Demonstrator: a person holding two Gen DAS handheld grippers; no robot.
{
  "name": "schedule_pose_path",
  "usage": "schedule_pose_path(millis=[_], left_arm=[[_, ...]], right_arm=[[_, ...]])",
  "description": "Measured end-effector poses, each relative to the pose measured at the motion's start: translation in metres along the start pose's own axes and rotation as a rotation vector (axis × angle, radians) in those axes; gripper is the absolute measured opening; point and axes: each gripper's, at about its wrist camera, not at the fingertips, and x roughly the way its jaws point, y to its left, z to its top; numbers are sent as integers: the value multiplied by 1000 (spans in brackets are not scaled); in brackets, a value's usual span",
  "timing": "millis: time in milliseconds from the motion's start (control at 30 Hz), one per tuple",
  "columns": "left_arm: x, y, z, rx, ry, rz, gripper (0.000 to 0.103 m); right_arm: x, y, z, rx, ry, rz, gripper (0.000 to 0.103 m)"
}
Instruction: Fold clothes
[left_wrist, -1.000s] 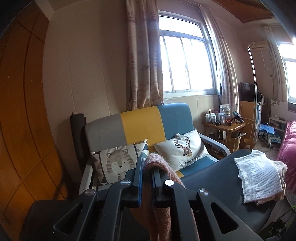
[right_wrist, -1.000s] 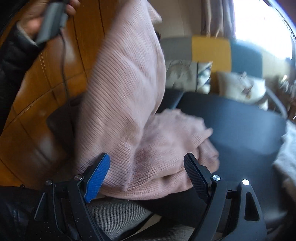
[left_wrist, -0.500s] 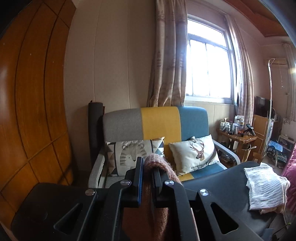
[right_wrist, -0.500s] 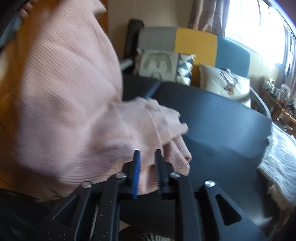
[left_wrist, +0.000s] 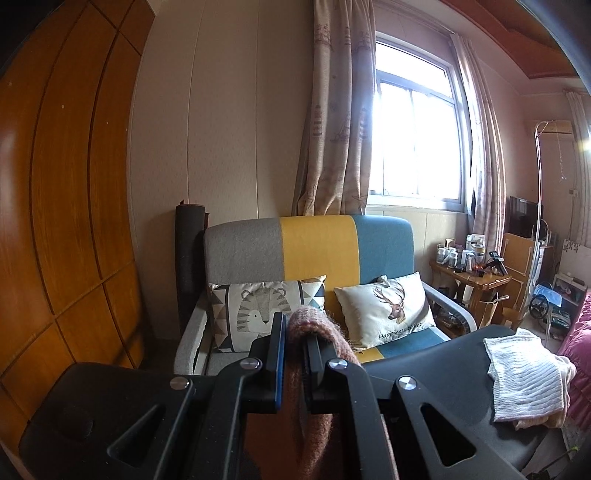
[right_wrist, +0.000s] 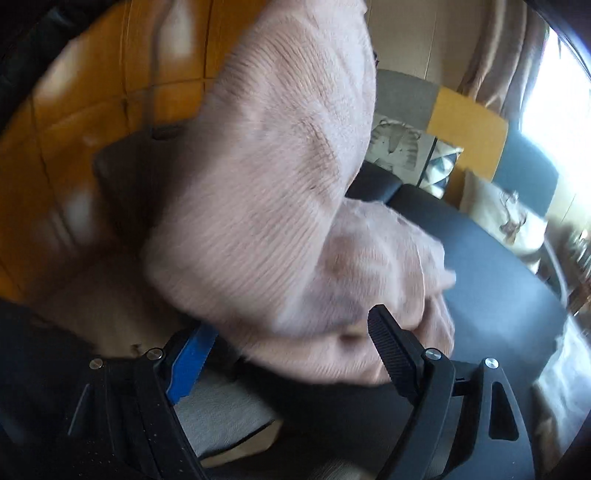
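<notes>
Since the earlier frames, right gripper (right_wrist: 291, 339) went from jaws wide, to pinched near the sweater's lower edge, to wide again; its jaws are opening now. Left view swung from the table's right side toward the sofa, then settled.

Table (left_wrist: 436, 354): dark, rounded worktop, fills the lower part of both views. Sofa (left_wrist: 314, 251) behind its far edge, back in grey, yellow and blue panels, two cushions on the seat: tiger print (left_wrist: 258, 310) left, deer print (left_wrist: 388, 314) right.

Sweater (right_wrist: 280, 177): pink rib knit, hangs in a tall drape over the worktop's near left part, lower folds bunched on the surface near the front edge. Right-wrist picture is motion-blurred; fine detail of the folds not readable.

White knit (left_wrist: 524, 380): folded, lies at the worktop's right edge, well apart from the sweater.

Left gripper (left_wrist: 293, 332): jaws nearly together, clamped on a fold of the sweater (left_wrist: 317, 332), which humps over the fingertips and drops below them. Gripper sits above the worktop's near edge, pointing toward the sofa.

Right gripper: blue pad (right_wrist: 190, 354) at left, black ribbed pad (right_wrist: 391, 347) at right, both apart from the cloth's sides. Sweater's bottom fold sits between and just beyond them, not pinched.
</notes>
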Motion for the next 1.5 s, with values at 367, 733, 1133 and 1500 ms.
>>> schedule_pose_path(millis=[367,733,1133,1500], left_arm=[[-43,46,-12,-74,-41,74,8],[-26,39,-30,-49,28,34,12],[67,62,-65,-11,153,211,12],[85,83,-80,-30,203,256,12]], right_arm=[[-71,-83,35,213,-183,-273,23],[-130,-148,84,259,-365,-518,24],[-60,-75,-26,73,-65,-334,67],[34,-53,13,-157,13,-335,67]])
